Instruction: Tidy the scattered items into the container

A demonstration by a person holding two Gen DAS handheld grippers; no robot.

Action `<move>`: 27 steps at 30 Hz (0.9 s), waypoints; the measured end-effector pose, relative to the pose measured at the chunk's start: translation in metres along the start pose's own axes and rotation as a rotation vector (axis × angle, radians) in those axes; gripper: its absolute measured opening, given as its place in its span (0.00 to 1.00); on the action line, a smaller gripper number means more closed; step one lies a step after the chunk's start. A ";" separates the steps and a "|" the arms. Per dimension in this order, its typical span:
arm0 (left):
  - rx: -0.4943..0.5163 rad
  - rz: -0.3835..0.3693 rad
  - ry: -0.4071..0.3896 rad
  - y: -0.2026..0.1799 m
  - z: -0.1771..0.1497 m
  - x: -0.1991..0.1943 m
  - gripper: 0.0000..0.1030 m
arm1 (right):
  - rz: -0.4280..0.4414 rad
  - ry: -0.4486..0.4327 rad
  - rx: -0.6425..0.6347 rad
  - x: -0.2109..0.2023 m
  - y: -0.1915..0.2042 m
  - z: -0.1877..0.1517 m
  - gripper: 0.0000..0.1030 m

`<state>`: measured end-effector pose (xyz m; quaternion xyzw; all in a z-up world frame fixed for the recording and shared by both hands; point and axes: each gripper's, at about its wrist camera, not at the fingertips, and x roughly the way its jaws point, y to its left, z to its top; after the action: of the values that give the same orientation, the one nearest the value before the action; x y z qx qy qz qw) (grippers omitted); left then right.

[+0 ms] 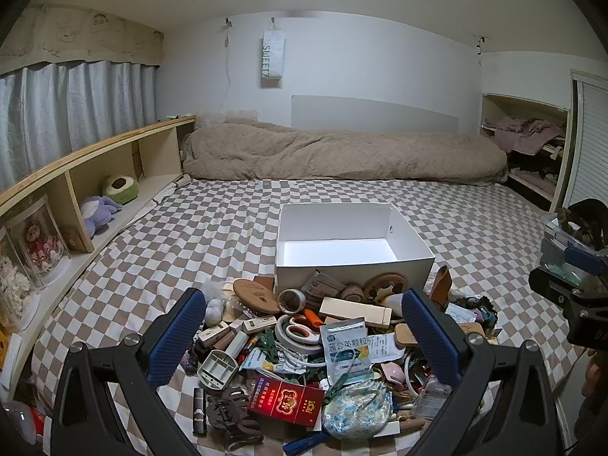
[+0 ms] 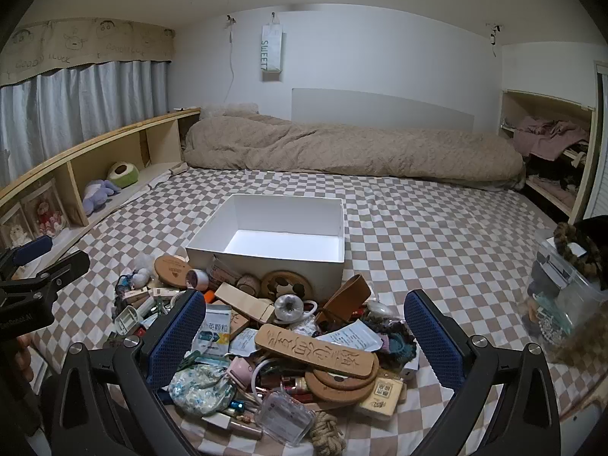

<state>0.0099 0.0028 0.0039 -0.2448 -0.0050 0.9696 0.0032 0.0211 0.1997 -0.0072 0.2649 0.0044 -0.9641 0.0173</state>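
Note:
An empty white box [image 1: 353, 264] [image 2: 266, 262] stands on the checkered bed. In front of it lies a heap of small items: a red packet [image 1: 285, 402], scissors [image 1: 300, 332], a medicine sachet [image 1: 347, 345], a tape roll [image 1: 292, 300], a carved wooden plaque [image 2: 315, 351], a clear plastic case [image 2: 285, 416], a coil of rope [image 2: 326, 433]. My left gripper [image 1: 304, 342] hovers open above the heap's left part, nothing between its blue pads. My right gripper [image 2: 304, 342] hovers open above the heap's right part, also holding nothing.
A beige duvet [image 1: 342, 152] lies rolled along the far end of the bed. A wooden shelf [image 1: 95, 190] with plush toys runs along the left. A clear tub [image 2: 566, 296] of odds and ends stands at the right. Checkered sheet [image 2: 437, 235] lies bare around the box.

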 end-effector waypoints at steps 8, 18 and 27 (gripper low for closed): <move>-0.003 0.001 0.001 -0.001 -0.001 -0.002 1.00 | 0.001 0.000 0.001 0.000 0.001 0.000 1.00; -0.003 0.001 0.010 -0.001 -0.004 -0.001 1.00 | -0.002 0.009 0.006 0.001 -0.001 -0.001 1.00; -0.008 0.007 0.031 0.005 -0.007 0.010 1.00 | 0.018 0.006 0.027 0.006 -0.003 -0.002 1.00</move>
<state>0.0050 -0.0022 -0.0070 -0.2598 -0.0081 0.9656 -0.0011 0.0170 0.2024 -0.0119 0.2682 -0.0111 -0.9630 0.0223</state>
